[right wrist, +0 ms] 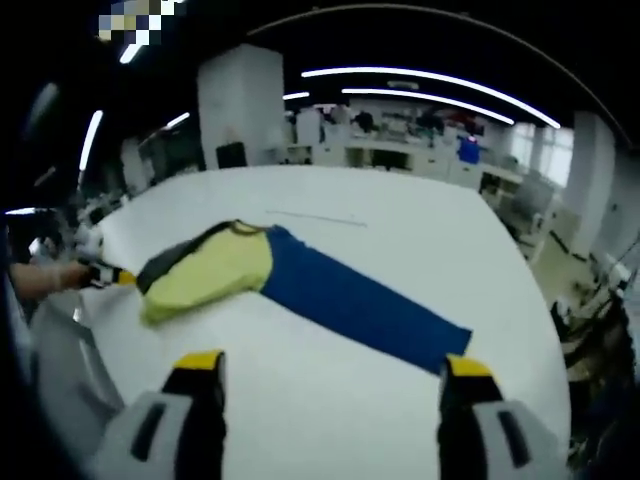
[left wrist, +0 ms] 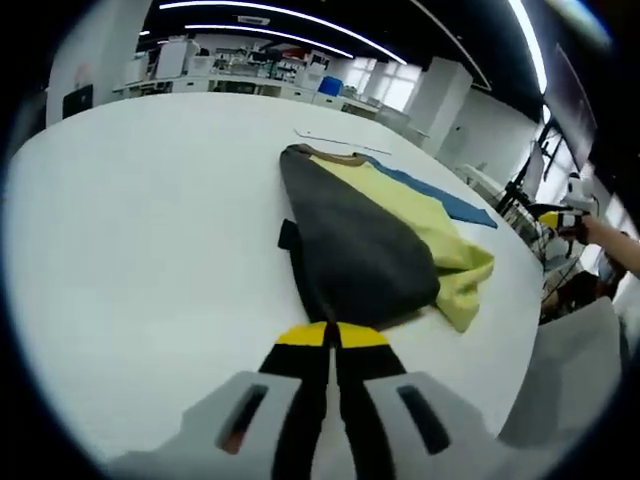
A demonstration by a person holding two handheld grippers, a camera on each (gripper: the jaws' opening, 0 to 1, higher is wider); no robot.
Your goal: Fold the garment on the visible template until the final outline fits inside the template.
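The garment (left wrist: 370, 235) lies folded lengthwise toward the far side of the white table (left wrist: 150, 250), dark panel over yellow, a blue part (right wrist: 360, 305) stretched flat beside them. The left gripper (left wrist: 331, 335) hovers with jaws closed and empty (tips meeting just short of the dark hem). The right gripper (right wrist: 330, 375) is spread wide, empty. The cloth looks light, limp and prone to slide; a pinched hem corner seems the surest hold.

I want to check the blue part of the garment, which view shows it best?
The right gripper view: the blue part stretches out nearly whole there. The left gripper view shows a thin blue strip behind the yellow and dark panels.
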